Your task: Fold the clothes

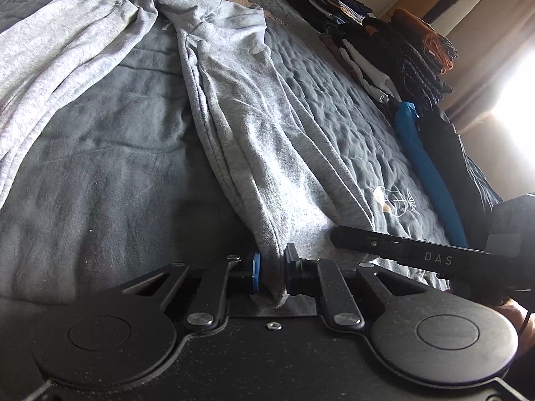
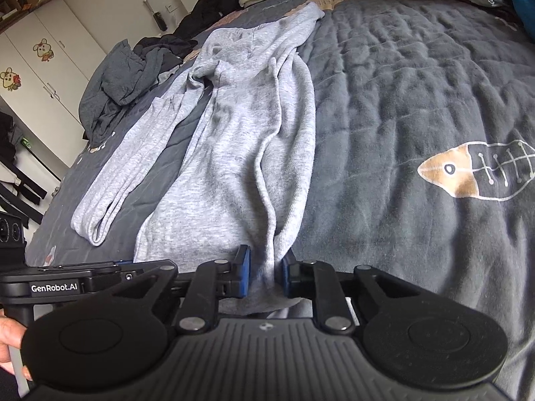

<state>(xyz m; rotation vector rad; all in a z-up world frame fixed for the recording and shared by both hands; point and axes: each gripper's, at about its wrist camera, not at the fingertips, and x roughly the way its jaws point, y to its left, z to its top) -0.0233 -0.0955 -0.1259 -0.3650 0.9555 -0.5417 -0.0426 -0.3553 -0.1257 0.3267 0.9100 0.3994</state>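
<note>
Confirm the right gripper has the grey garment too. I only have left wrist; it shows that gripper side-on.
Observer: Yes. The right gripper is shut on the grey garment, with cloth pinched between its fingers.
Operator: Where does the other limb end? It runs off my frame.
Observer: Its open end lies flat on the bedspread, left of the held part, with nothing gripping it.
Operator: Anything past it?
Observer: A crumpled dark grey heap sits near the bed's left edge, close to the garment's far part.
</note>
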